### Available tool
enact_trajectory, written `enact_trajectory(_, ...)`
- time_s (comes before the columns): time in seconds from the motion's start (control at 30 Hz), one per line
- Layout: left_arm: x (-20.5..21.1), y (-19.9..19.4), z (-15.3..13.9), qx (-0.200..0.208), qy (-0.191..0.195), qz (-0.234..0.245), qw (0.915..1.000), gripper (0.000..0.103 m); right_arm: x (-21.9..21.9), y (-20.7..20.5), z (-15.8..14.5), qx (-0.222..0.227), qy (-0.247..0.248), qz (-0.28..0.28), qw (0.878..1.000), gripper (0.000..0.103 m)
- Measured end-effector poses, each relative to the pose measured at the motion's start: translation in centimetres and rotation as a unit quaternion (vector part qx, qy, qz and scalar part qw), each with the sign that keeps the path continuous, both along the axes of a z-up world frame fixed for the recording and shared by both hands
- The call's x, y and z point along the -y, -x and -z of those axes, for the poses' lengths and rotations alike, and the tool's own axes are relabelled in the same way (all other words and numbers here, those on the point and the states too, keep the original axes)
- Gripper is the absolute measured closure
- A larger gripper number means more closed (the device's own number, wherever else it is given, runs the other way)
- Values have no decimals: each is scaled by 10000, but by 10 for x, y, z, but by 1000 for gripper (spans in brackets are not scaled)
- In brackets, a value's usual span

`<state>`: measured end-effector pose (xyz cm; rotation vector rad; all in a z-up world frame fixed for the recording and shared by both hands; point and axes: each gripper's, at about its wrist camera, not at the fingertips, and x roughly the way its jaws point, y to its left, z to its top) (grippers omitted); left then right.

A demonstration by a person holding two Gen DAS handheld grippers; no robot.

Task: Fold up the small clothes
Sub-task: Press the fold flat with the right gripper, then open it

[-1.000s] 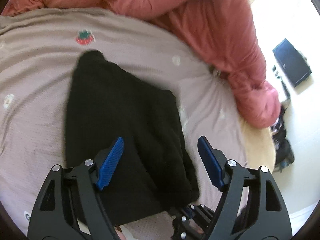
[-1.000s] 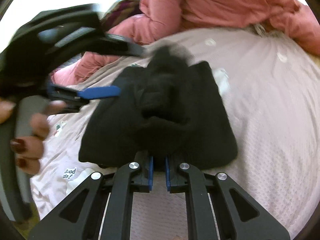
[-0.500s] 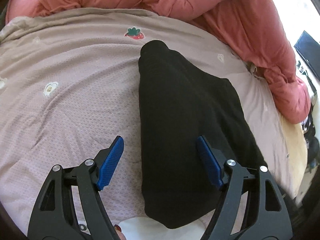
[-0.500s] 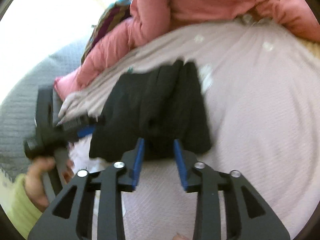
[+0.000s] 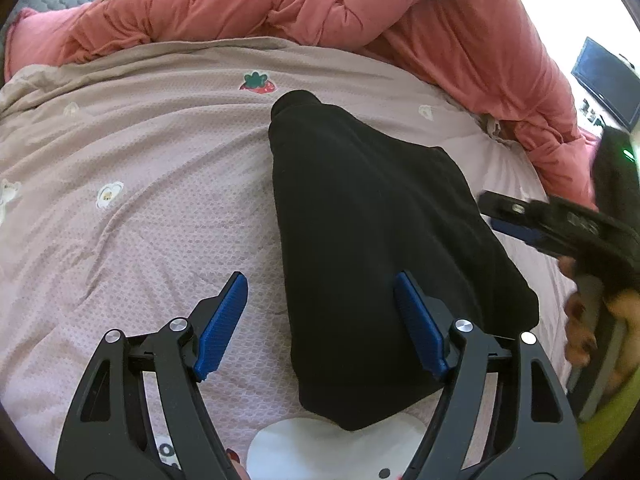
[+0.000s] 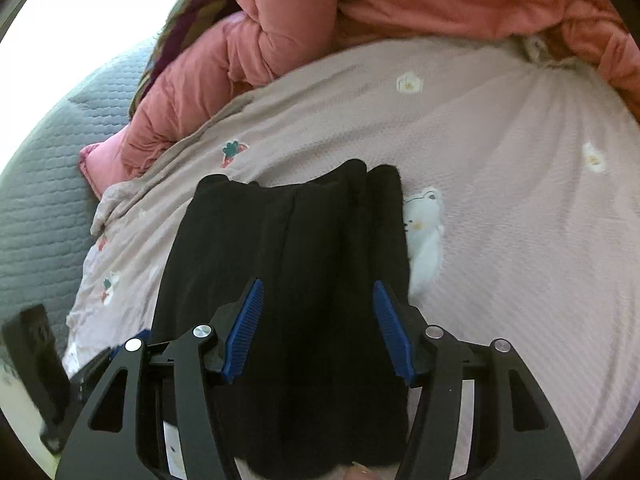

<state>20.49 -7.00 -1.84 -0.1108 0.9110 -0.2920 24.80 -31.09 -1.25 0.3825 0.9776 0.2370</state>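
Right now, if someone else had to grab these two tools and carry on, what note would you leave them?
Left tool: open, holding nothing, above the near edge of the black garment.
Right tool: jaws opening, over the garment, pads not pressing it.
Garment: lies folded lengthwise in layers on the pink patterned bedspread, pink duvet bunched behind.
Done: side folds, it seems.
Left: probably fold it across and smooth it.

Bare bedspread [image 5: 140,208] left of garment [image 5: 372,240]; pink duvet [image 5: 320,4] blocks beyond.
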Motion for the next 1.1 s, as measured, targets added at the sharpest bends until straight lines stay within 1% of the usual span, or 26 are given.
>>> enact_trajectory(0.1,0,1,-1,48,-6,60,10000,35,-2,-11,9,-164,12,39,9999,47)
enact_trajectory(0.23,0,2,0,113,22,130,9998,35,-6,-18,13,-150,16,60,9999,47)
enact_trajectory(0.3,-2,2,1,99,79,131,9998,34,-9,-18,13,-99,49,55,9999,54)
enact_trajectory(0.37,-3,1,1,83,117,135,9998,33,-14,-18,9,-2,135,6,9999,65)
enact_trajectory(0.4,-3,1,1,82,113,138,9998,33,-17,-17,6,74,197,-20,9998,68)
enact_trajectory(0.47,-2,1,0,87,111,140,9998,33,-22,-15,1,210,315,-87,9992,79)
enact_trajectory(0.53,-1,2,-1,83,116,144,9998,33,-25,-14,-1,304,386,-138,9987,87)
enact_trajectory(0.57,-1,2,-2,88,106,148,9998,33,-27,-13,-4,350,420,-168,9984,88)
enact_trajectory(0.77,2,5,-9,112,173,242,9995,33,-18,-4,-25,678,418,-85,9968,90)
enact_trajectory(0.87,7,8,-10,85,271,353,9990,33,-11,-3,-30,726,642,8,9953,90)
enact_trajectory(0.93,11,10,-10,69,275,419,9987,32,-7,-5,-26,687,776,61,9946,90)
enact_trajectory(1.03,16,9,-5,-11,254,472,9986,30,-5,-12,-4,359,1071,139,9935,89)
enact_trajectory(1.1,17,8,0,-60,250,466,9986,29,-8,-13,10,312,1182,157,9924,87)
